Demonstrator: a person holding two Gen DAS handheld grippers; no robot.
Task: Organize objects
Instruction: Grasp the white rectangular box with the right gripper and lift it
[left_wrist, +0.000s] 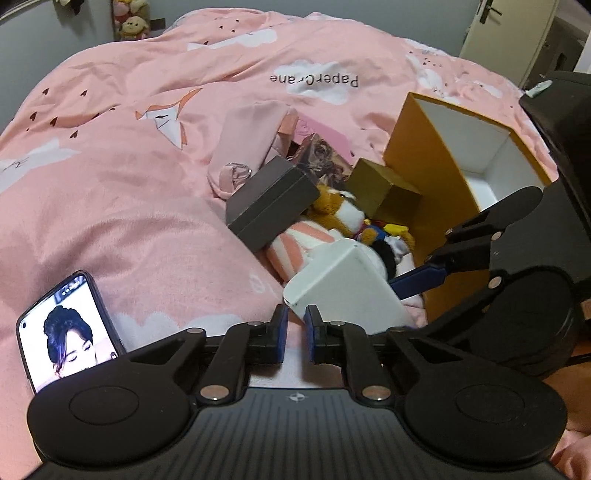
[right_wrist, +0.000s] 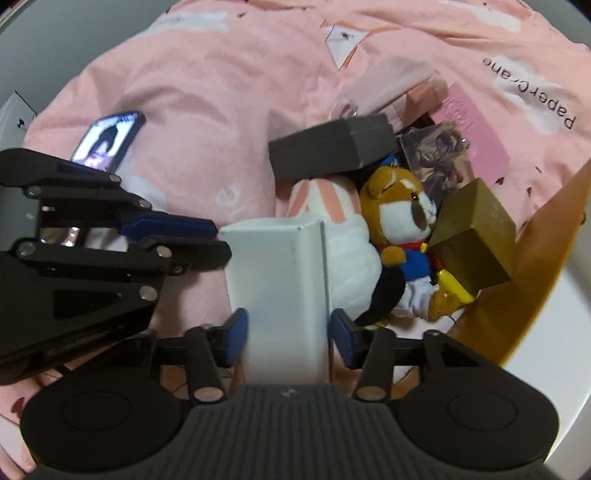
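A white box (right_wrist: 277, 266) lies on the pink quilt (right_wrist: 207, 110), and my right gripper (right_wrist: 290, 332) straddles its near end with both blue pads against its sides. In the left wrist view one blue finger (left_wrist: 421, 282) of that gripper lies along the white box (left_wrist: 343, 284). My left gripper (left_wrist: 297, 332) is shut, its tips at the box's near corner with nothing seen between them. Behind the box lie a plush dog (right_wrist: 402, 218), a dark grey box (right_wrist: 332, 147), a gold box (right_wrist: 472, 229) and a striped plush (right_wrist: 328, 199).
An open orange box with a white inside (left_wrist: 491, 155) stands at the right. A lit phone (left_wrist: 62, 332) lies on the quilt at the left. A pink pouch (left_wrist: 247, 147) and a picture card (right_wrist: 439, 155) lie behind the pile. A door (left_wrist: 506, 33) is far back right.
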